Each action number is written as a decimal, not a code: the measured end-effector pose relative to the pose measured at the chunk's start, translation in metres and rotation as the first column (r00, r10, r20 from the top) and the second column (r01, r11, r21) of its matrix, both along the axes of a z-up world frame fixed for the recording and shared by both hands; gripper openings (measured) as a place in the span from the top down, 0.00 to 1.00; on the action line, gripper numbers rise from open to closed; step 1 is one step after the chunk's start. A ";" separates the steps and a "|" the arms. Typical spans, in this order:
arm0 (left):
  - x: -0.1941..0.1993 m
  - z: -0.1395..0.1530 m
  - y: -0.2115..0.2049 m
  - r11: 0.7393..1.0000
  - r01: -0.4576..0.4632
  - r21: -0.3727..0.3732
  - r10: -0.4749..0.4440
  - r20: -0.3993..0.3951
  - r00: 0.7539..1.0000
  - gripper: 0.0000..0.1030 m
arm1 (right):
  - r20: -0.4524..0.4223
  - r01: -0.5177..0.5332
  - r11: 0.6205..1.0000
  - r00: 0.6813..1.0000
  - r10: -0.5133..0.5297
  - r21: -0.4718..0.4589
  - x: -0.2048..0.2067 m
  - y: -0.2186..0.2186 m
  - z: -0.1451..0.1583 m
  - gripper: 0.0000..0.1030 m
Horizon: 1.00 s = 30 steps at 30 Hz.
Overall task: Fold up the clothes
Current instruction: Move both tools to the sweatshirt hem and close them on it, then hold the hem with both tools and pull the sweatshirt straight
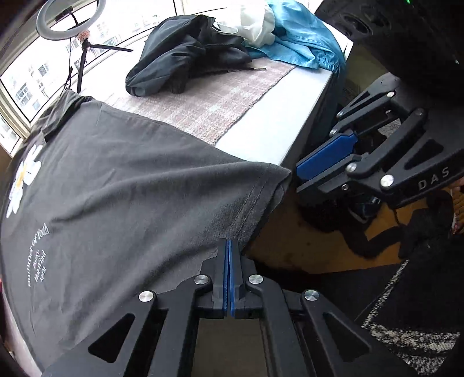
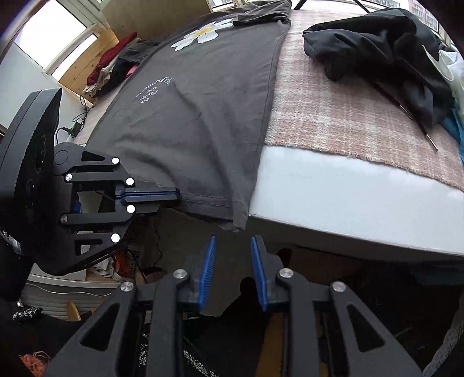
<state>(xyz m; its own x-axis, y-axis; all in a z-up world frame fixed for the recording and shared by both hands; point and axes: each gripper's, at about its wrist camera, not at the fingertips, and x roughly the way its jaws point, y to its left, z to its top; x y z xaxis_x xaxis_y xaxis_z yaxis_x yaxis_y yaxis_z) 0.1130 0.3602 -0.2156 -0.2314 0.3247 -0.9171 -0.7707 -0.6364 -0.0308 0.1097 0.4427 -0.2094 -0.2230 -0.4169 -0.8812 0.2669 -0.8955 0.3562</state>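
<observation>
Charcoal cotton fills most of what we see: a dark grey T-shirt (image 1: 121, 185) with a white daisy print and small white lettering lies spread flat on the table (image 1: 269, 136), its hem hanging a little over the near edge. Our left gripper (image 1: 230, 246) points steeply down at that hem with its blue pads pressed together; from the right wrist view its tips (image 2: 174, 195) lie against the shirt's bottom edge, so it appears clenched on the hem fabric, though the cloth between the pads is hidden from us. Our right gripper (image 2: 233, 246) hovers just below and beside the shirt's hanging corner, jaws parted with nothing between them, its blue pads apart from the cloth. Ahead of both grippers, past the shirt, a pink woven cloth (image 2: 342, 116) covers the tabletop, and on it sits a crumpled black garment (image 2: 385, 49) with a drawstring trailing toward us. Beyond that, far from the left gripper, we see a bright blue garment (image 1: 307, 40) and a white one (image 1: 255, 26) heaped together. A ring light (image 1: 66, 17) on a small tripod stands at the far side by the window.
</observation>
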 end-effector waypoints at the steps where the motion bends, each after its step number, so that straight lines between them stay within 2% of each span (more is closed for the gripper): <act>1: 0.001 0.003 -0.001 1.000 0.003 0.002 -0.003 0.000 1.000 1.00 | -0.001 0.004 1.000 1.000 -0.004 0.003 -0.002 -0.001 -0.001 0.75; 4: 0.006 0.006 -0.004 1.000 0.019 -0.024 -0.020 -0.010 1.000 1.00 | -0.004 0.013 1.000 1.000 -0.013 0.018 -0.006 -0.004 -0.004 0.78; 5: 0.007 0.006 -0.006 0.999 0.017 -0.028 -0.017 -0.010 1.000 1.00 | -0.006 0.011 1.000 1.000 -0.011 0.019 -0.007 -0.006 -0.004 0.82; 6: 0.006 0.006 -0.008 1.000 0.012 -0.027 -0.012 -0.012 1.000 1.00 | -0.009 0.005 1.000 1.000 -0.005 0.019 -0.007 -0.008 -0.004 0.93; 8: 0.004 0.008 -0.014 1.000 0.003 -0.023 -0.003 -0.015 1.000 0.98 | -0.025 -0.008 0.999 1.000 0.009 0.039 -0.005 -0.009 0.000 0.94; 10: 0.006 0.010 -0.020 0.999 0.011 -0.032 -0.013 -0.052 0.999 0.80 | -0.028 -0.013 0.998 0.999 0.015 0.057 -0.004 -0.010 0.002 0.95; 11: 0.008 0.010 -0.021 0.999 0.024 -0.043 -0.027 -0.074 0.997 0.62 | -0.027 -0.015 0.998 0.999 0.017 0.065 -0.004 -0.010 0.002 0.95; 12: 0.009 0.009 -0.020 0.997 0.042 -0.061 -0.048 -0.099 0.994 0.61 | -0.023 -0.013 0.998 1.000 0.015 0.065 -0.004 -0.009 0.002 0.95; 16: 0.012 -0.009 -0.009 0.985 0.082 -0.150 -0.107 -0.167 0.980 0.66 | -0.016 -0.008 0.998 1.000 0.009 0.060 -0.005 -0.006 0.003 0.95; 17: 0.010 -0.010 -0.009 0.984 0.083 -0.157 -0.109 -0.169 0.980 0.77 | -0.016 -0.009 0.998 1.000 0.010 0.061 -0.005 -0.007 0.004 0.95; 19: 0.006 -0.011 -0.010 0.986 0.085 -0.144 -0.107 -0.155 0.982 0.85 | -0.020 -0.009 0.998 1.000 0.010 0.068 -0.005 -0.008 0.005 0.95; 20: 0.005 -0.010 -0.012 0.987 0.090 -0.130 -0.108 -0.142 0.984 0.94 | -0.022 -0.008 0.997 1.000 0.010 0.073 -0.005 -0.009 0.005 0.95; 21: 0.005 -0.009 -0.014 0.989 0.093 -0.118 -0.108 -0.129 0.986 0.98 | -0.024 -0.008 0.997 1.000 0.009 0.078 -0.005 -0.010 0.005 0.95; 27: 0.004 0.006 -0.036 0.996 0.074 -0.051 -0.077 -0.051 0.996 0.98 | -0.019 -0.010 0.993 1.000 0.012 0.121 -0.002 -0.010 0.001 0.95; 28: 0.004 0.005 -0.037 0.997 0.064 -0.053 -0.066 -0.044 0.997 0.96 | -0.014 -0.009 0.991 1.000 0.011 0.136 -0.002 -0.010 -0.002 0.95; 30: 0.005 -0.002 -0.039 0.996 0.040 -0.083 -0.041 -0.015 0.999 0.83 | -0.004 -0.007 0.986 1.000 0.008 0.166 -0.002 -0.010 -0.006 0.95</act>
<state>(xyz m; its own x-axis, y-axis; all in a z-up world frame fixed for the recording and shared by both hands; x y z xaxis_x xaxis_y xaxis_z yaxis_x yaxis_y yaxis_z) 0.1180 0.3212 -0.2175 -0.2352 0.2575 -0.9372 -0.7958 -0.6046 0.0336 0.1080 0.4331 -0.2157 -0.2246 -0.2667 -0.9372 0.2755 -0.9400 0.2015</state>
